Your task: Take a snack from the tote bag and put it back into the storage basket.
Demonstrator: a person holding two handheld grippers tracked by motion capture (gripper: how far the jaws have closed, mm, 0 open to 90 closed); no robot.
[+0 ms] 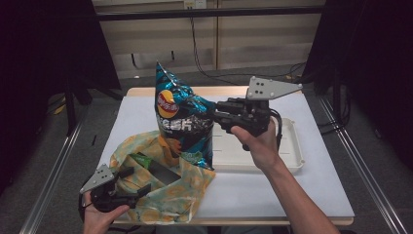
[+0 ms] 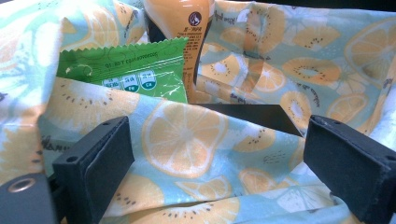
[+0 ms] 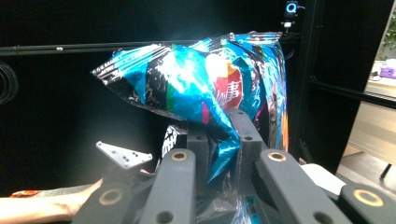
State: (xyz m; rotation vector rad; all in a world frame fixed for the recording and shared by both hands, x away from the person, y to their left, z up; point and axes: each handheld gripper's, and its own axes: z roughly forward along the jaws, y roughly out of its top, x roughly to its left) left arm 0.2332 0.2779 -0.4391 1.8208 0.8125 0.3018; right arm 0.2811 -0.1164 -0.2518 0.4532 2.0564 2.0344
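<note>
My right gripper (image 1: 217,115) is shut on the side of a blue crisp bag (image 1: 181,114) and holds it upright in the air above a cloth bag printed with citrus slices (image 1: 163,197). In the right gripper view the foil (image 3: 196,79) is pinched between the jaws of the right gripper (image 3: 219,140). My left gripper (image 1: 130,190) is at the cloth bag's front rim, open, with the cloth (image 2: 187,135) lying between its wide jaws, which frame the left gripper's midpoint (image 2: 217,135). Inside the cloth bag lie a green packet (image 2: 126,70) and an orange bottle (image 2: 180,23).
A white tray (image 1: 288,157) lies on the white table cover (image 1: 272,192) under and behind my right hand. A flat black item (image 2: 252,114) sits inside the cloth bag. Dark curtains and metal rails flank the table.
</note>
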